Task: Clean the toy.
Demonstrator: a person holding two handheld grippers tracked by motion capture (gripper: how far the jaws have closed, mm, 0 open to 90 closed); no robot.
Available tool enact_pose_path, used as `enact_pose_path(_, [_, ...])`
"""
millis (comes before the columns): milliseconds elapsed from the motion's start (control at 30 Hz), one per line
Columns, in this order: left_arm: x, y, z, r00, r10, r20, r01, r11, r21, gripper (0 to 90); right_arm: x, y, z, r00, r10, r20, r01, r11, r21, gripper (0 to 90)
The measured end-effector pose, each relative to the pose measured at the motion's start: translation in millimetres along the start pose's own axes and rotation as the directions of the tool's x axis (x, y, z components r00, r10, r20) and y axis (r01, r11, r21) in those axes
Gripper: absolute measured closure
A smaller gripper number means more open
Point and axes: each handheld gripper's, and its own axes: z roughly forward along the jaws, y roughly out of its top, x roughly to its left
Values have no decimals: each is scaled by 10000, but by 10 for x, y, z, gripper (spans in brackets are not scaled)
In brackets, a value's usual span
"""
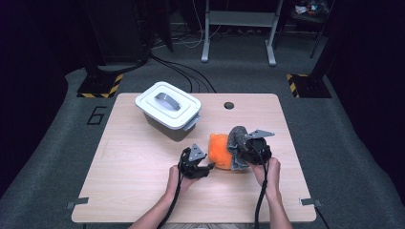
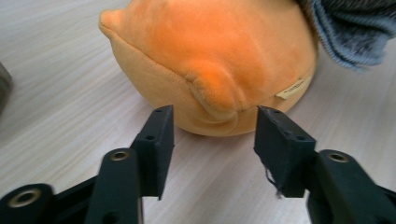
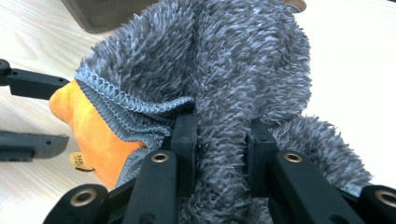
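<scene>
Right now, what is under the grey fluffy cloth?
An orange plush toy lies partly under the grey cloth, which the right hand-held gripper pinches. The toy's covered side, and anything beneath it, cannot be seen.

On the table (image 1: 143, 181): lidded bin (image 1: 168, 110) behind-left, plush toy (image 1: 219, 150) at centre, towel (image 1: 236, 138) draped seemingly over its right side.

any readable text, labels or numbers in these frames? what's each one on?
"6": large dark numeral painted on the grey floor left of the light wooden table, high view.
Small cream sewn-in tag on the round orange plush toy: has print, too small and blurred to read.
The same tag seen from the right gripper view: yellowish, dark marks, unreadable.
No text readable on the white-lidded grey plastic box or the fluffy grey cloth.
</scene>
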Motion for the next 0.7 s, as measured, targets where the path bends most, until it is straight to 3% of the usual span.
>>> enact_pose_path(167, [-67,26,80,9969,769,-171,-767,9970,90,445,-20,12,24,9998,172,-52,-172,9998,39,701])
enact_pose_path(333, [-81,24,119,9947,1015,-169,-1016,9948,-38,645,-56,-2,35,9999,44,-113,-44,10000,80,701])
enact_pose_path(367, [-81,24,121,9947,1013,-191,-1015,9948,-74,685,-49,-1,35,9997,196,-115,-195,9998,72,701])
enact_pose_path(500, [-68,44,100,9975,698,-43,-699,9975,-106,787,-77,0,-5,9999,24,-166,-24,10000,-24,702])
enact_pose_path(700, [-19,136,23,9986,-23,531,31,9999,-161,813,-64,71,-193,9999,56,-99,-60,9990,-451,701])
